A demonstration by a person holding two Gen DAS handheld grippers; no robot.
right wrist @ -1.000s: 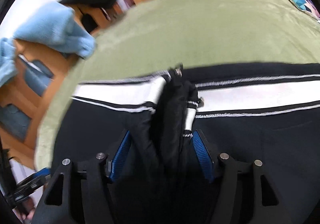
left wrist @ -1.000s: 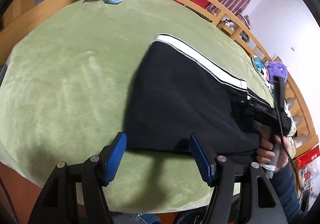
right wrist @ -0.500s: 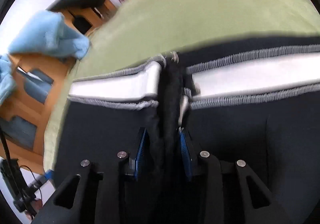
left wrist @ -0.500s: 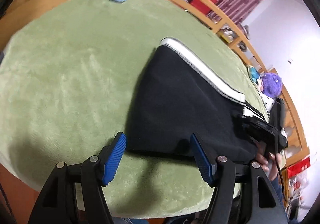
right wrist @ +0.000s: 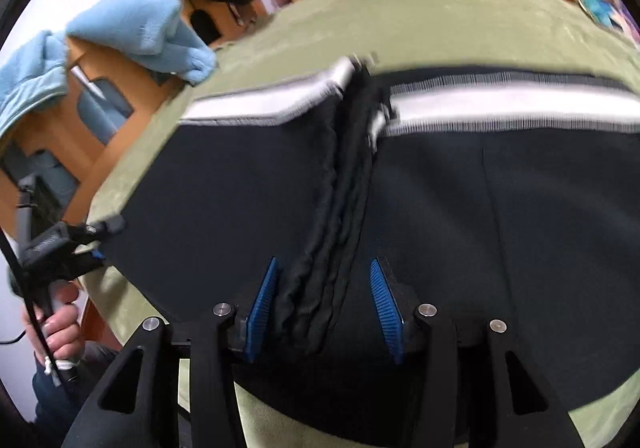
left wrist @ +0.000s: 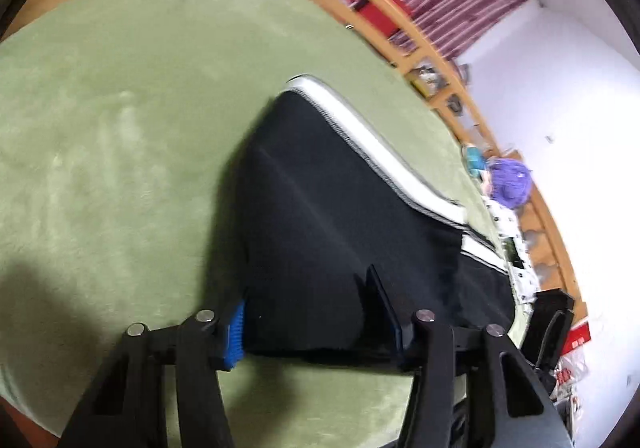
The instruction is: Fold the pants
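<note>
Black pants [left wrist: 328,232] with a white side stripe [left wrist: 360,127] lie folded on the green blanket [left wrist: 120,107]. My left gripper [left wrist: 316,324] is open, its blue pads either side of the pants' near edge. In the right wrist view the pants [right wrist: 460,215] fill the middle, with a bunched ridge of black fabric [right wrist: 340,207] running up to the white stripe [right wrist: 500,107]. My right gripper [right wrist: 324,308] is open, its pads apart on either side of that ridge. The left gripper also shows in the right wrist view [right wrist: 72,244], at the pants' left corner.
A light blue towel [right wrist: 136,31] hangs over the wooden frame [right wrist: 120,95] at the left. A wooden rail [left wrist: 400,35] borders the far side, with red curtains behind. A purple plush [left wrist: 510,183] and small items lie at the far right edge.
My right gripper closed on the fabric ridge half a second ago and has now opened again. My left gripper has moved forward so that the pants' near edge lies between its pads.
</note>
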